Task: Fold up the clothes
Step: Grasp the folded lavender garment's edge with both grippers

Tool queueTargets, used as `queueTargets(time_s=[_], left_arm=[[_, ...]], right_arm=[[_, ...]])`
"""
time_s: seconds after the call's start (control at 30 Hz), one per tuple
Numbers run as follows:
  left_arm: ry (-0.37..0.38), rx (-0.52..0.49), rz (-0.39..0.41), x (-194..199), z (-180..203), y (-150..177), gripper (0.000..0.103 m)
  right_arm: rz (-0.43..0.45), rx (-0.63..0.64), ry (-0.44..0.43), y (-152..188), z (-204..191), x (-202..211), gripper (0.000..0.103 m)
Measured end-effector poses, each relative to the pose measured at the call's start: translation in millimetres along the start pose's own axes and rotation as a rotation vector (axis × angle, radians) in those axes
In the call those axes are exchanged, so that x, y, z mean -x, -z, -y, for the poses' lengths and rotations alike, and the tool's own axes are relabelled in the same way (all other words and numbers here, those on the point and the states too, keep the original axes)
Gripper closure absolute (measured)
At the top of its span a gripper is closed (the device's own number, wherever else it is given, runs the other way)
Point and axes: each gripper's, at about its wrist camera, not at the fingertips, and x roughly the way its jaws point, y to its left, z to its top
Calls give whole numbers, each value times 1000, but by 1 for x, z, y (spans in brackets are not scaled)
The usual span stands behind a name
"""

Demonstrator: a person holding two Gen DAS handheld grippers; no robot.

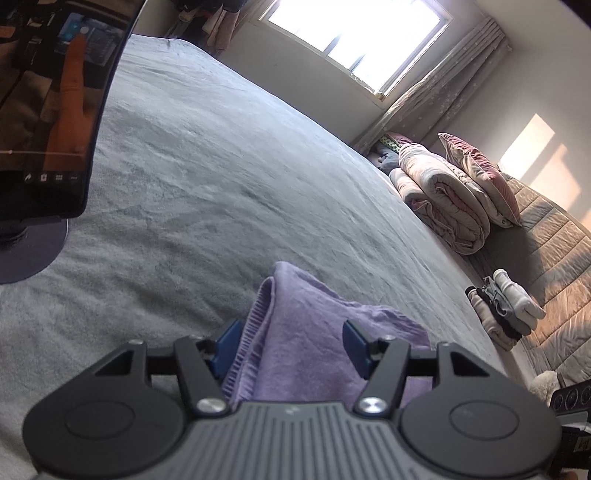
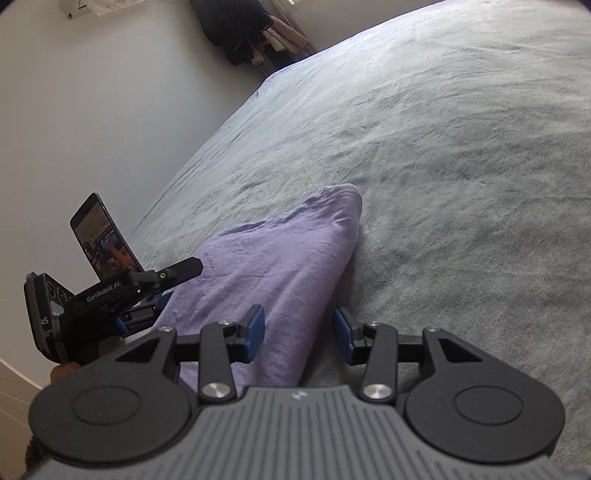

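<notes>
A lilac garment (image 1: 314,350) lies bunched on the grey bedspread (image 1: 221,166), its ribbed hem (image 1: 255,332) turned toward the left pad. My left gripper (image 1: 291,341) straddles it with the jaws wide, and the blue pads do not squeeze the cloth. In the right wrist view the same garment (image 2: 280,258) stretches away to a rounded end. My right gripper (image 2: 298,332) stands open over its near edge, the left pad above the cloth and the right pad clear of it over the bedspread (image 2: 443,184). The left gripper (image 2: 177,284) shows at the garment's left side.
A phone on a round stand (image 1: 48,110) stands on the bed at the left, also visible as the phone (image 2: 103,240). A rolled quilt and pillow (image 1: 443,199) and a stack of folded clothes (image 1: 506,310) lie at the right. Dark clothes (image 2: 236,29) hang beyond the bed.
</notes>
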Motion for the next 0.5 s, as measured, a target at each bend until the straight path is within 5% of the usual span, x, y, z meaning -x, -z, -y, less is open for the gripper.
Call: queueTargets(time_s=[0.27,0.5], left_arm=[[3,21,1,-9,0,-1,48],[-5,69,11,-16,-2,-1,66]], right_arm=[[15,-70,-29,-9,7,-13,62],[34,-125,-35,-15,14,-22,76]])
